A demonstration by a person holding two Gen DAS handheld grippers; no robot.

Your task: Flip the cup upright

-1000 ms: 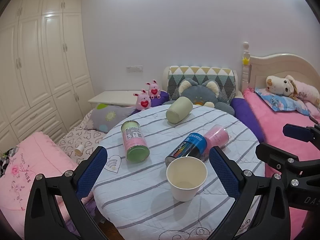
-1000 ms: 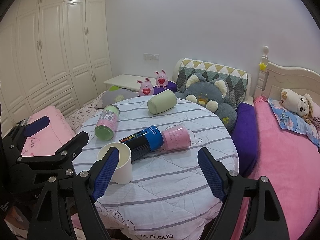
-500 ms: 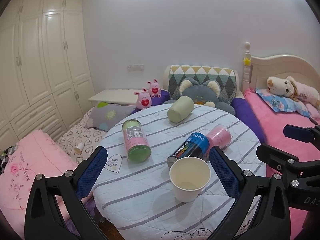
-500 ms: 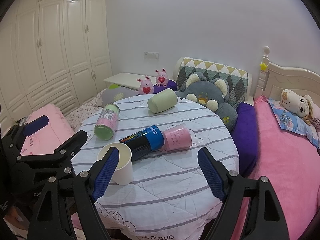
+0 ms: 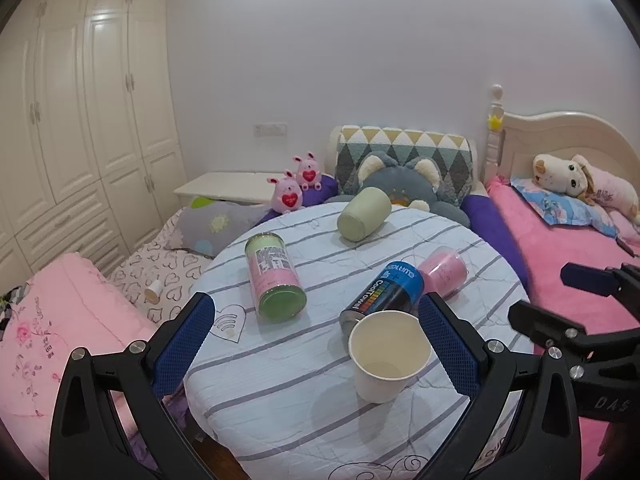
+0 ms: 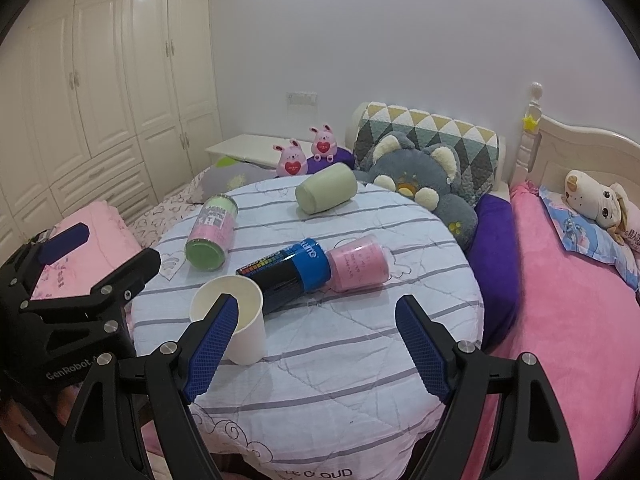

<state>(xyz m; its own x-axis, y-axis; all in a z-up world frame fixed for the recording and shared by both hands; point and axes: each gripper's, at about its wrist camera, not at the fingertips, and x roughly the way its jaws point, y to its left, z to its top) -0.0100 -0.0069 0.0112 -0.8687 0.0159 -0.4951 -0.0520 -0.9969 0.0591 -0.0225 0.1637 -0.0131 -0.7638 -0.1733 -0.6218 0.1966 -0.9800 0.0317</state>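
A round bench (image 5: 288, 392) under a striped quilted cloth carries five things. The white paper cup (image 5: 387, 356) stands upright, mouth up, near the front edge. Just behind it, and seemingly touching its rim, lies a black-and-blue canister (image 5: 382, 293) on its side. End to end with the canister's blue top lies a pink translucent cup (image 5: 443, 270), also on its side. To the left lies a pink-labelled tin with a green lid (image 5: 275, 278), lid end toward the camera, well apart from the paper cup. At the far edge a pale green cup (image 5: 363, 219) lies tipped over, its base facing forward. Behind the bench sit a grey plush cat (image 5: 404, 184), two pink toy rabbits (image 5: 297, 188) and a triangle-patterned cushion (image 5: 404, 150); a pink bed (image 5: 560, 248) runs along the right, and white wardrobes (image 5: 80, 112) fill the left wall.

The left tongs (image 5: 316, 350) hover low over the front of the bench, spread wide and holding nothing; the paper cup sits between the fingers, close to the right one. The right tongs (image 6: 316, 348) are likewise wide and empty, held just beside the left pair, with the paper cup (image 6: 228, 316) partly behind their left finger (image 6: 212, 344) and the canister (image 6: 286, 276) straight ahead.
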